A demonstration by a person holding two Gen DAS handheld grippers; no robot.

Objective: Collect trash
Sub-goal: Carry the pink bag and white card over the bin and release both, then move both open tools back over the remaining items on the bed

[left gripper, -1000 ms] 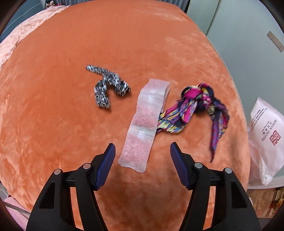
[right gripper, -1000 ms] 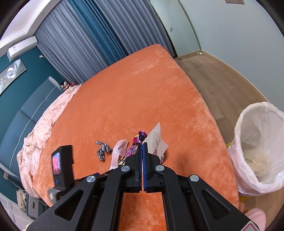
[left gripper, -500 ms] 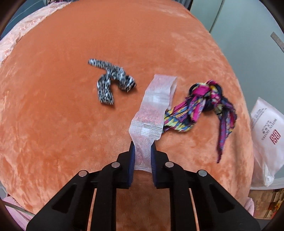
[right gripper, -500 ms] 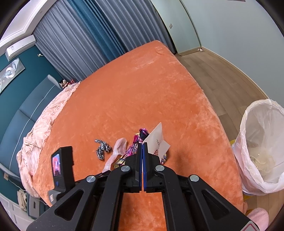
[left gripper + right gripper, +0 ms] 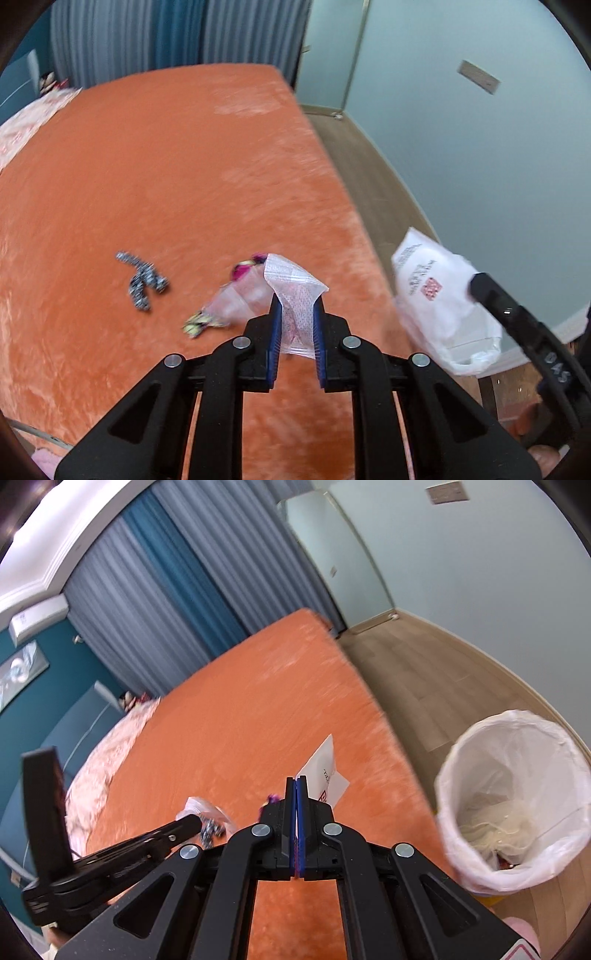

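My left gripper (image 5: 295, 325) is shut on a clear plastic wrapper (image 5: 291, 291) and holds it up above the orange bed (image 5: 166, 166); the wrapper's free end folds over between the blue pads. My right gripper (image 5: 296, 786) is shut on a white paper packet (image 5: 325, 771) with a red mark, also lifted; the packet (image 5: 439, 295) shows at the right of the left wrist view. A bin with a white liner (image 5: 517, 794) stands on the floor beside the bed, to the right of my right gripper, with some trash inside.
A leopard-print cloth band (image 5: 142, 280) and a multicoloured scarf (image 5: 199, 321) lie on the bed below the wrapper. Wooden floor (image 5: 443, 672) runs along the bed's right edge. A pale pink quilt (image 5: 107, 753) covers the bed's left side.
My left jaws closed on the near end of the wrapper, then lifted it off the bed. My right gripper, still shut on the packet, rose and shifted; the bin looks nearer.
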